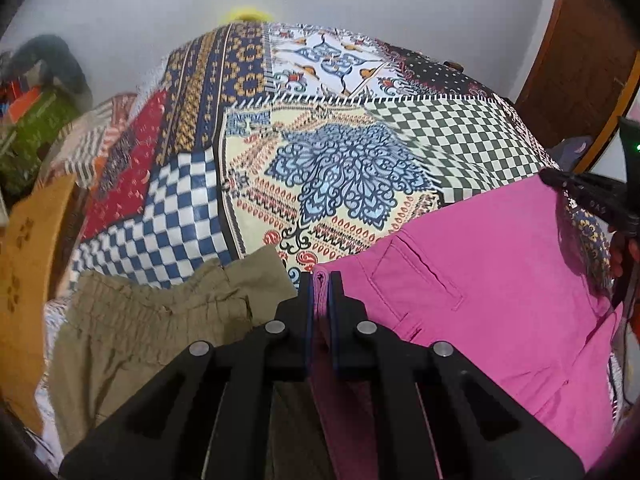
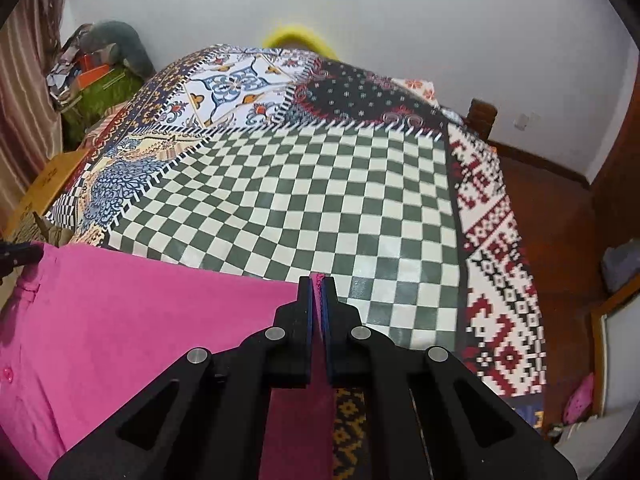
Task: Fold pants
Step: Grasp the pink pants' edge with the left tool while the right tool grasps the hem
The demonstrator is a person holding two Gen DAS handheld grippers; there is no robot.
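Pink pants [image 1: 488, 276] lie on a patchwork bedspread [image 1: 340, 168], back pocket up. My left gripper [image 1: 320, 280] is shut on their near left corner at the waistband edge. My right gripper [image 2: 318, 282] is shut on the far right corner of the pink pants [image 2: 140, 320]. In the left wrist view the right gripper [image 1: 592, 196] shows at the right edge. In the right wrist view the left gripper [image 2: 20, 256] shows at the left edge. The cloth stretches between the two grippers.
Khaki pants [image 1: 160, 320] lie crumpled left of the pink pair. The bedspread [image 2: 320, 200] covers the bed. A cluttered pile [image 1: 36, 120] stands at far left. A brown wooden door [image 1: 580, 60] and red-brown floor [image 2: 560, 208] lie to the right.
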